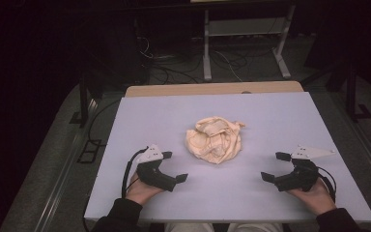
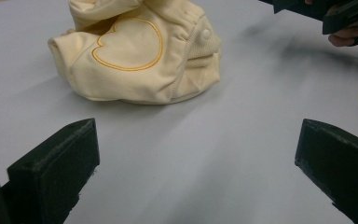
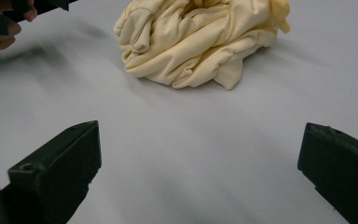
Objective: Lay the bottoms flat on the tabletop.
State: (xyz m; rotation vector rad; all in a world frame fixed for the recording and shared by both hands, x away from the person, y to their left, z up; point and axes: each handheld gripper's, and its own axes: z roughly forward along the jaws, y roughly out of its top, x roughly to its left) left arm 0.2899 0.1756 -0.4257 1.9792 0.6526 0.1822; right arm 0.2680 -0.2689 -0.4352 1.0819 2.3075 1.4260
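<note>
A crumpled pale-yellow garment [image 1: 214, 139] lies bunched near the middle of the light grey table [image 1: 270, 116]. In the left gripper view the garment [image 2: 135, 56] shows a stitched orange heart outline and a snap button. In the right gripper view the same garment [image 3: 200, 39] is a heap of folds. My left gripper [image 1: 174, 166] rests on the table to the garment's lower left, open and holding nothing. My right gripper [image 1: 275, 166] rests to its lower right, also open, nothing between its jaws. Both sit apart from the cloth.
A wooden strip [image 1: 212, 89] runs along the table's far edge. Beyond it stand a metal frame [image 1: 244, 38] and loose cables [image 1: 174, 67] on a dark floor. A floor rail [image 1: 63, 169] runs along the left side.
</note>
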